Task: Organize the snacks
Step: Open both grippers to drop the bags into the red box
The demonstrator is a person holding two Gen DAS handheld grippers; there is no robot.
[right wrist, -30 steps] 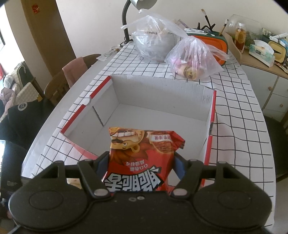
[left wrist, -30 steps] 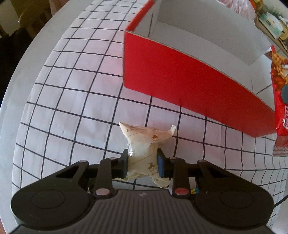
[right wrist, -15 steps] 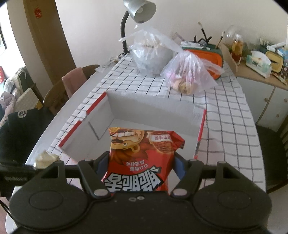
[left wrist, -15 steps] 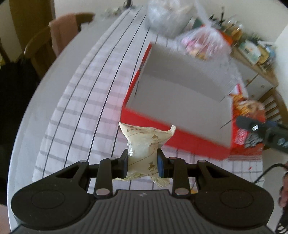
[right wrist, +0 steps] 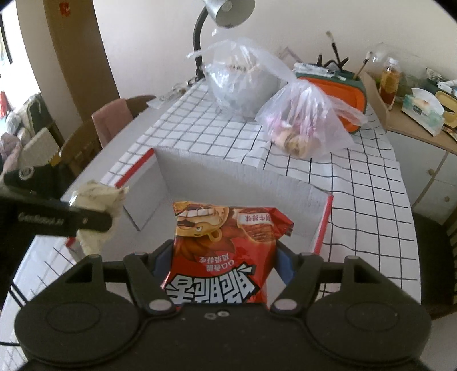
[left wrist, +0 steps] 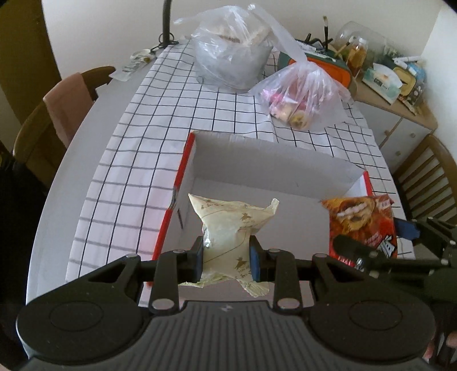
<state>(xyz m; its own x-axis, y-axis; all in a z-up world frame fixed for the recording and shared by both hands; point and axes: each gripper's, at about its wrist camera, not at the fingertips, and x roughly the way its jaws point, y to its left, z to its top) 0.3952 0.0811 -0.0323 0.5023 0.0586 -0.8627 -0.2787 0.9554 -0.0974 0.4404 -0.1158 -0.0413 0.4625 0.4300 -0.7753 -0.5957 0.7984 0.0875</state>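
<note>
A: What does the left gripper (left wrist: 227,258) carry?
B: A cream packet (left wrist: 228,237), crinkled film pinched narrow at its waist; the jaws are fully closed on it. It hangs over the near left corner of the box (left wrist: 274,159).

A: And the right gripper (right wrist: 221,264)?
B: Its jaws stand fairly wide, clamped on the sides of a glossy red bag (right wrist: 225,251) with a cartoon face and white characters. It is held above the box's near right part.

A: Describe the box.
B: A shallow rectangular carton, white corrugated walls inside, red outside, open at the top. It sits on a white cloth (left wrist: 177,114) with a black grid.

A: Beyond the box?
B: Two clear, wrinkled plastic sacks (right wrist: 305,125), knotted and bulging, and a grey gooseneck lamp (right wrist: 228,11).
</note>
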